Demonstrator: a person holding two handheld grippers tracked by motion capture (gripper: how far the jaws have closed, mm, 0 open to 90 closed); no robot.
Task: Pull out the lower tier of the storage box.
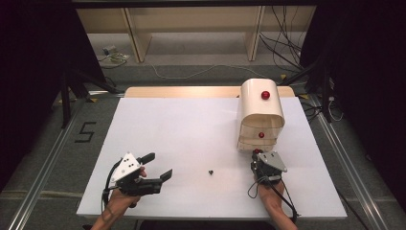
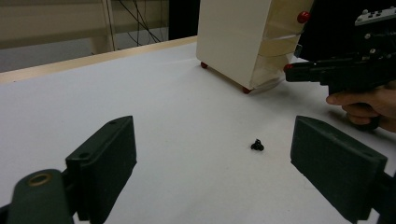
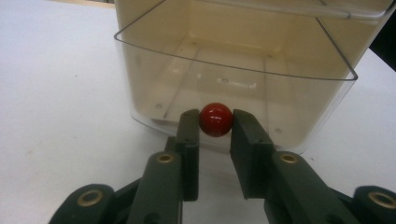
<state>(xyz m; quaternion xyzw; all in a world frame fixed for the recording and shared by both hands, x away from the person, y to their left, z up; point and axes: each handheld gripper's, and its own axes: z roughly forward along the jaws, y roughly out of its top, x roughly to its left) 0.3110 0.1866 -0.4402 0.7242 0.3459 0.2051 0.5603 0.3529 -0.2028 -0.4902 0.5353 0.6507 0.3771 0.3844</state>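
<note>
We find the right gripper (image 3: 215, 122) clamped on the red knob (image 3: 216, 119) of the bottom drawer (image 3: 243, 88) of the white drawer cabinet (image 1: 260, 115). The drawer is pulled partly out. The left gripper (image 1: 159, 166), jaws spread, holds nothing; a small black screw (image 1: 210, 171) lies near the cabinet's front.

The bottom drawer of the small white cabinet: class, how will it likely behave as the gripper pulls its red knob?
The bottom drawer looks thin, clear and empty, so probably light and easy to slide. The round, glossy red knob, pinched by the right gripper, might slip. The cabinet is tall on small feet and may shift or tip forward.
</note>
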